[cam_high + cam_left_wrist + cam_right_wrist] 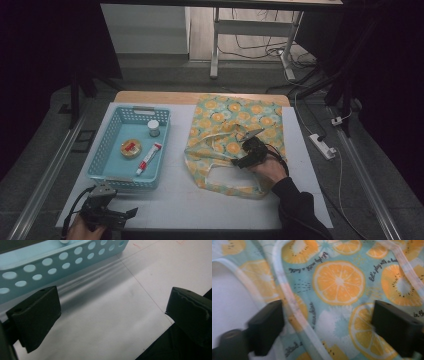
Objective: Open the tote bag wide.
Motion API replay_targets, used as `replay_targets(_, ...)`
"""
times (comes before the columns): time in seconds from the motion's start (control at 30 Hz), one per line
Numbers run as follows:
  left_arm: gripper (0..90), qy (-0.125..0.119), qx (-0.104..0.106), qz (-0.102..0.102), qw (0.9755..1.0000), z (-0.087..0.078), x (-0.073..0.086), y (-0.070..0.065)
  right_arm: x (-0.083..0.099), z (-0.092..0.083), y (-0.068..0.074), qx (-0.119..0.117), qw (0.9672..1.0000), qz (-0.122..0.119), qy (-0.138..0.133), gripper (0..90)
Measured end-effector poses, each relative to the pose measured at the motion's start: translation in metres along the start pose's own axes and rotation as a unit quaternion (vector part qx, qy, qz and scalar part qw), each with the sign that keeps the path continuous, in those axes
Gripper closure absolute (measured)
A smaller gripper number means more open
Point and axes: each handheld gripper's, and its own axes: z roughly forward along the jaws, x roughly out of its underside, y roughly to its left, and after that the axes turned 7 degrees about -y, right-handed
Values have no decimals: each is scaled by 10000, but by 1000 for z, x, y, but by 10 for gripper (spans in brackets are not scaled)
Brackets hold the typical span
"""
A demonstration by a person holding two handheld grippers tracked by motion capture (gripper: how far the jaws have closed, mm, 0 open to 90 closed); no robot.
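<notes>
While the bag lies flat, each line places things from it:
Bag (235,142): orange-print cloth on the counter (175,200), right of the basket (131,148).
Right hand-held gripper (327,327): on the bag's mouth, jaws apart around a hem — pinch one layer only.
Left hand-held gripper (112,315): wide, nothing held — far left.
</notes>
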Motion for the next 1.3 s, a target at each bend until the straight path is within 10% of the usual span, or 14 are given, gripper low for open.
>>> replay_targets(0.47,0,20,4,21,10000,1,0,-1,-3,-6,9,-131,9997,-199,60,874)
replay_targets(1.3,0,15,47,-19,10000,0,0,1,-23,-36,8,-314,9962,336,-739,900)
